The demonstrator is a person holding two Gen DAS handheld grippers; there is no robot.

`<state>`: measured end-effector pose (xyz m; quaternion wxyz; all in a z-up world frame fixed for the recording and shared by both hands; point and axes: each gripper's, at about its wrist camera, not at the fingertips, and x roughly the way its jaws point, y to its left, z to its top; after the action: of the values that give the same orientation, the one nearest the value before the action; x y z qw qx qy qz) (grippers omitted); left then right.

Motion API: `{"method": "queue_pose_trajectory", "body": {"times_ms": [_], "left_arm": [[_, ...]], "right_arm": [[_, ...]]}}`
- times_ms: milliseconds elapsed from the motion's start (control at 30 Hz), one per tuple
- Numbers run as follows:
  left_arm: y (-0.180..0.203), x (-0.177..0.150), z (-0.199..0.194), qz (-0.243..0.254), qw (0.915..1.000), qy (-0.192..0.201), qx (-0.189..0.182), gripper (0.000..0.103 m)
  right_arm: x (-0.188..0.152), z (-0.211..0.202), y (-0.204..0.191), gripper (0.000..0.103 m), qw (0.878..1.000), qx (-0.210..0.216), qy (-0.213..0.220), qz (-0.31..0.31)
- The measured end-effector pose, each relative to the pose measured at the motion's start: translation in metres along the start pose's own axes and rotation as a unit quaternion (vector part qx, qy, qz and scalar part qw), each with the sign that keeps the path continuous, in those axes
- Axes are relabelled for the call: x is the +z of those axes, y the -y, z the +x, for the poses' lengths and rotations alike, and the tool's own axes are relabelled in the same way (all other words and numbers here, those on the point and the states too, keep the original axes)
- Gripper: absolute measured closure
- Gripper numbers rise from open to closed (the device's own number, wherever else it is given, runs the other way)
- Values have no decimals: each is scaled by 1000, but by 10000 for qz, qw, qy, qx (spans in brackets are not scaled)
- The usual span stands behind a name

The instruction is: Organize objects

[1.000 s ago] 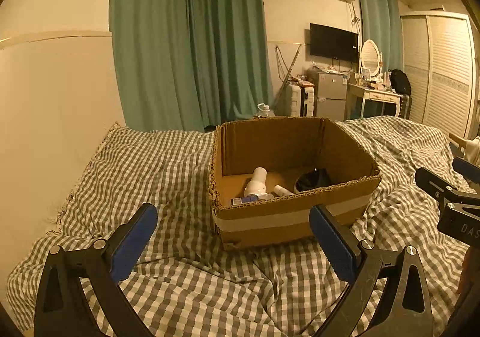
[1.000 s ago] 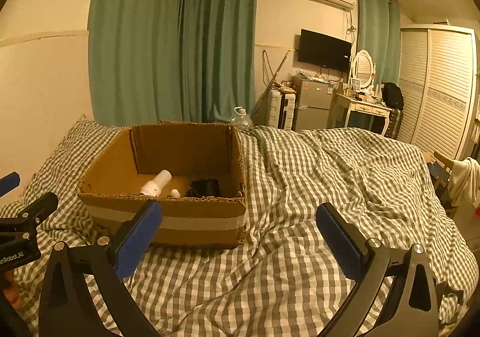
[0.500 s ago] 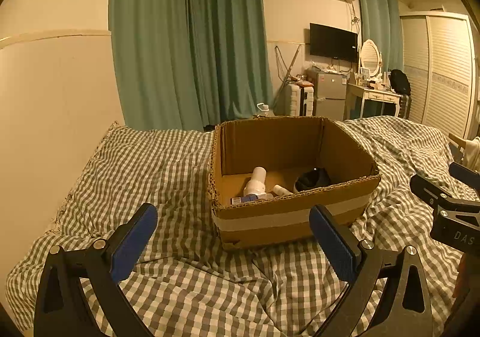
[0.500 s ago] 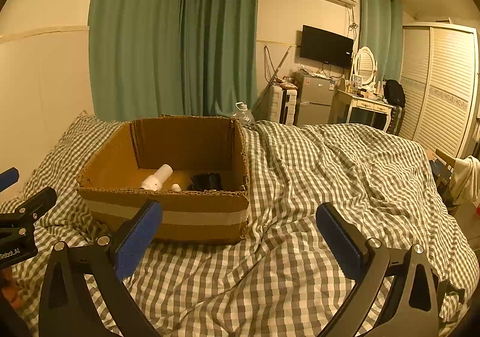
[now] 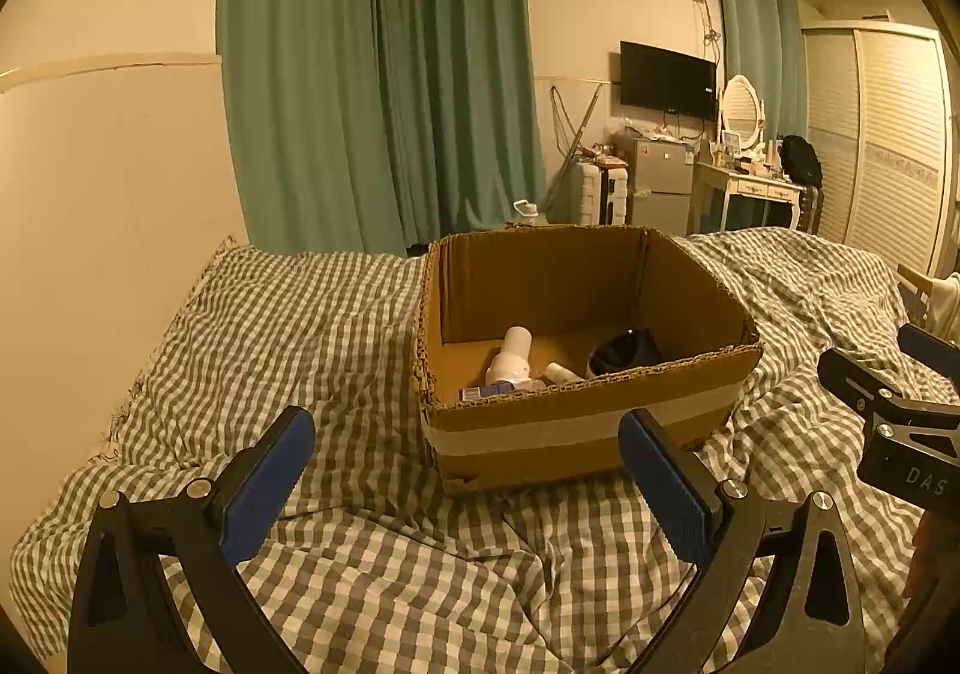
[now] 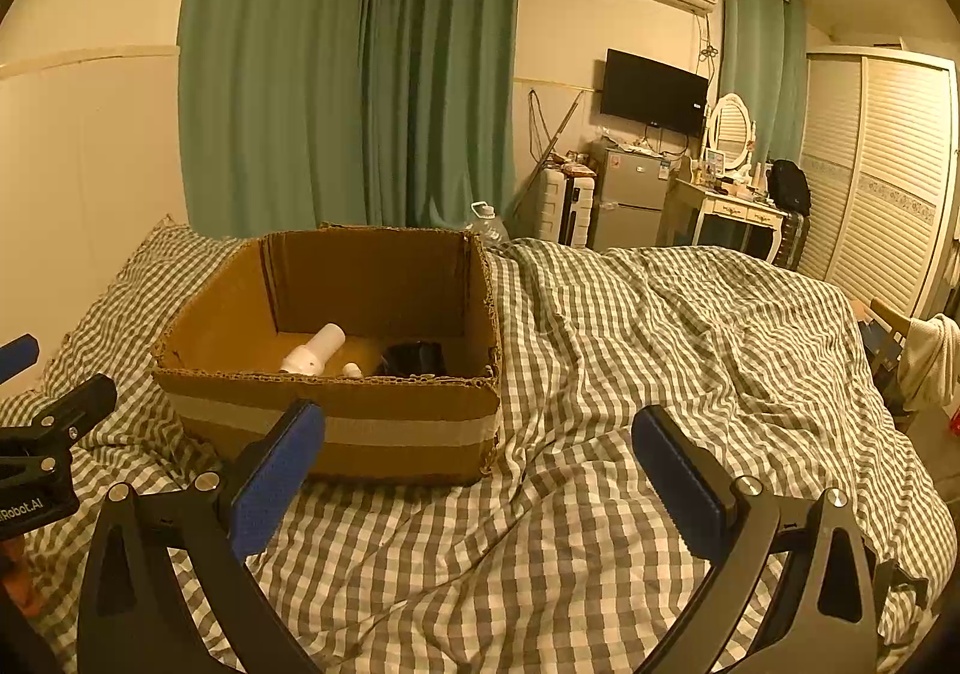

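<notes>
While both grippers gape empty, cardboard box [image 5: 576, 422] on checked bedspread [image 5: 300, 350]

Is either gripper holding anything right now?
No, the left gripper and right gripper both have jaws spread wide with only checked bedcover between them.

This is a home bedroom. A bed with checked cover [image 6: 630, 350], green curtains [image 6: 360, 74], a wardrobe [image 6: 888, 164] and probably a dressing table [image 6: 729, 206] show it.
</notes>
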<state>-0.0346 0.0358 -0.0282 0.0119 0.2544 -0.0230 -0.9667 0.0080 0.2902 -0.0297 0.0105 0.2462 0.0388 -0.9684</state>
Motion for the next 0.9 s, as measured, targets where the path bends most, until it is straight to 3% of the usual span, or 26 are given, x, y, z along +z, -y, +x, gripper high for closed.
{"method": "queue_pose_trajectory", "body": {"times_ms": [900], "left_arm": [[6,-4,-1,142,9998,97,89,0]], "right_arm": [[-2,4,-1,0,10000,12,-60,16]]}}
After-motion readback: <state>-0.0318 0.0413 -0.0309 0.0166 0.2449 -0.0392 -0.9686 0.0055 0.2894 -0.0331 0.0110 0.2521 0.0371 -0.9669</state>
